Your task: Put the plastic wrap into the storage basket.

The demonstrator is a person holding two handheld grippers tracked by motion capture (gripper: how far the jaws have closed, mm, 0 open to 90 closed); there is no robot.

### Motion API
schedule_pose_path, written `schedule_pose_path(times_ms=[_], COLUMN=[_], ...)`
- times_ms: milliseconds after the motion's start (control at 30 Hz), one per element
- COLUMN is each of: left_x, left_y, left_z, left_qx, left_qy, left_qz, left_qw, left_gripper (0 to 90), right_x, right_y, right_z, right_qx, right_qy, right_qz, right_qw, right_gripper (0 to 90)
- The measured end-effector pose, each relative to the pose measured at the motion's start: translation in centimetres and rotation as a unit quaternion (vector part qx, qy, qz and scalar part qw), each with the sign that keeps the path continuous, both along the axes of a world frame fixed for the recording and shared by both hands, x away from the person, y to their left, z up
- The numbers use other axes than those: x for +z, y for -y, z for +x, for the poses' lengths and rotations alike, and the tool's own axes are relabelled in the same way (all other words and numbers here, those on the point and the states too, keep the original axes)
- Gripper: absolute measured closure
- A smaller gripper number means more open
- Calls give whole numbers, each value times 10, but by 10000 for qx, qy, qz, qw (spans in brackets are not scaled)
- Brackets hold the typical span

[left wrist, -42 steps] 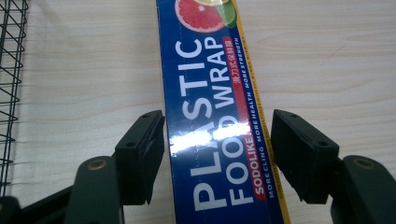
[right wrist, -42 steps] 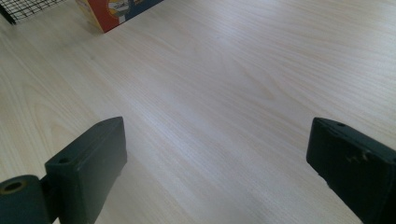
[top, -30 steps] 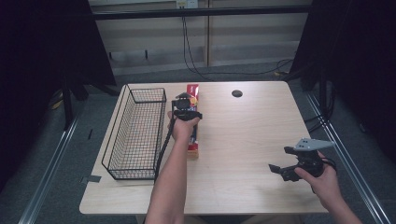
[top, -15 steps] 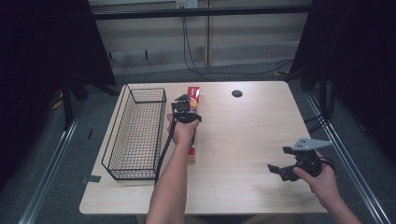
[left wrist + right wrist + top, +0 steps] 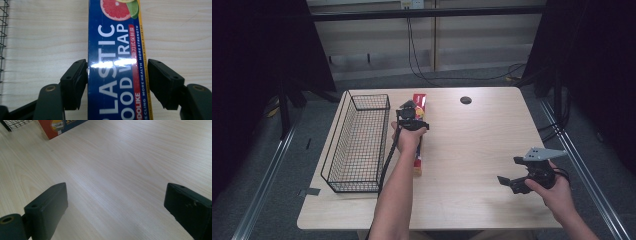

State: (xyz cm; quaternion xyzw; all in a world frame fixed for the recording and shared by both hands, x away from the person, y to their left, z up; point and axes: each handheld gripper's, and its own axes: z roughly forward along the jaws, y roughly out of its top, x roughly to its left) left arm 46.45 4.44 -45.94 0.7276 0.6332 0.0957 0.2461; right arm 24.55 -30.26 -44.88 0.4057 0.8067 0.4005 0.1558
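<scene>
Pale wood-grain bench, rounded corners, wide bare stretch across middle and right. Along the left edge, a black wire basket, long and rectangular, open grid walls, lying parallel to the bench's side. Small dark round hole near the far edge.

Just right of the basket, close but apart: a long, narrow cardboard box of plastic food wrap, lying flat, running from near the far edge toward the person. Glossy blue face with large white lettering, a red strip with small print, yellow border down one side, cut grapefruit and lime pictured at one end; a glare band across the middle. Orange-red end panel seen at top left in the right gripper view.

Left hand-held gripper lowered over the box, black blocky jaws spread to either side of it, one just at the box's edge, the other a little off the yellow border; not yet pinching.

Right hand-held gripper near the bench's near right corner, well apart from the box, jaws spread wide over bare wood, holding nothing; grey three-cornered plate on top.
</scene>
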Motion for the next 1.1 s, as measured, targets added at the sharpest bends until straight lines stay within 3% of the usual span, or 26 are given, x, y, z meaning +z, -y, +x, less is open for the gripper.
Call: schedule_pose_path(times_ms=[267,633,1100], left_x=[5,24,53], left_y=[7,5,-11], left_z=[6,-1,-12], left_qx=[-58,-9,-5], left_qy=[-260,-474,-491], left_qz=[448,389,300], left_qw=[9986,9981,9983], left_gripper=[426,440,440], right_x=[0,1,1], right_y=[0,0,0], right_z=[0,-2,-2], right_qx=[56,86,81], right_qy=[12,56,43], right_qz=[-1,19,27], right_qw=[10000,9999,10000], right_gripper=[45,45,42])
